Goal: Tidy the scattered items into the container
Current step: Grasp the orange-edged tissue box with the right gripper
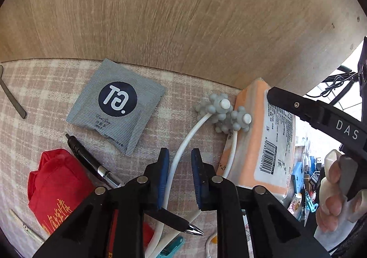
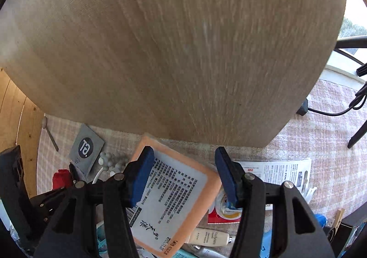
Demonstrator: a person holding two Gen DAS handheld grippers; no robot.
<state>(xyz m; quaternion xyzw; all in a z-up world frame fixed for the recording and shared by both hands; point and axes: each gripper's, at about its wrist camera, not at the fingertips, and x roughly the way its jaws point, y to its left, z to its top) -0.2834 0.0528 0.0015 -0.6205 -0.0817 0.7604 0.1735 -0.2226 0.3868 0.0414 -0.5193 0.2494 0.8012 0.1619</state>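
Black linkages of the left gripper (image 1: 180, 159) fill the bottom of the left wrist view, angled steeply down at the checked cloth (image 1: 45, 83). Its blue pads (image 1: 163, 173) stand a narrow gap apart, with the white wire arm of a massager (image 1: 183, 148) running up between them; the wire lies along the left pad, but whether both pads press it I cannot tell. That wire curves up to two clusters of grey knobbly balls (image 1: 220, 113), each tipped with a white cap, which rest against the orange packet (image 1: 259, 143). A black pen (image 1: 91, 161) passes under the left finger, its silver tip poking out below. Left of it lie a red cloth pouch (image 1: 57, 184) with gold lettering and a grey striped sachet (image 1: 117, 106) with a dark round logo.

Seen from the right wrist camera, the right gripper (image 2: 184, 173) also tilts steeply downward, its blue pads (image 2: 142, 173) wide apart and hanging above the orange packet (image 2: 174, 200), one pad over each side, not clamped on it. The packet is flat, orange-edged, with a white printed label and a barcode. At the right edge of the left view, a person's hand (image 1: 332, 193) grips the right tool's handle. A pale wooden panel (image 2: 174, 51) rises behind everything.
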